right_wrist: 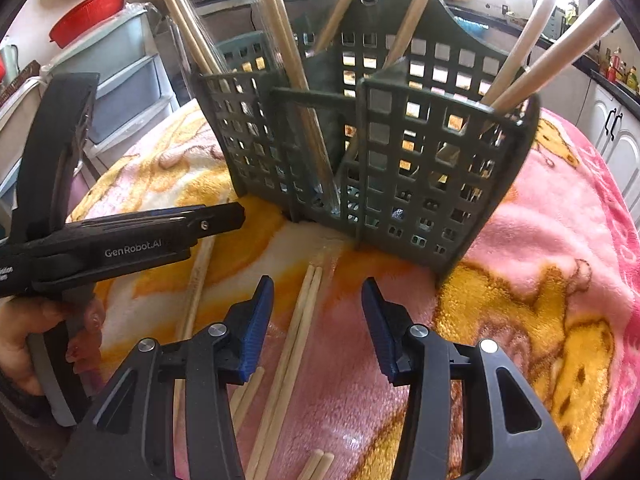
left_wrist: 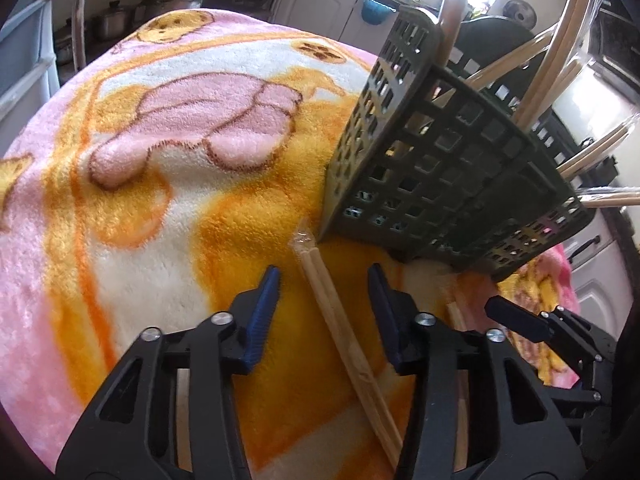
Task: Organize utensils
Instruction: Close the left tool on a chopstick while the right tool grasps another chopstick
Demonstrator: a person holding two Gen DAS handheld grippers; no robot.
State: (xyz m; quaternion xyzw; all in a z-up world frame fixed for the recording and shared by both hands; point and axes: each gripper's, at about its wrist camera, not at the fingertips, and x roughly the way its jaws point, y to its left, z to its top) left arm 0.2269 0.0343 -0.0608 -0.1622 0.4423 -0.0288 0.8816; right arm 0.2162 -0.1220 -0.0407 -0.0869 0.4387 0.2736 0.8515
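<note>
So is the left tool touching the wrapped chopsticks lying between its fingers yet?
Apart. The left wrist view shows blanket on both sides of the wrapped chopsticks, between them and each blue pad of the left tool.

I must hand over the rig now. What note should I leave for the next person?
Left gripper: open, astride a wrapped chopstick pair on the blanket, not gripping.
Right gripper: open, astride a bare chopstick pair.
Done: several chopsticks stand in the green basket.
Left: these two pairs, plus loose ones on the blanket near the right gripper.
</note>
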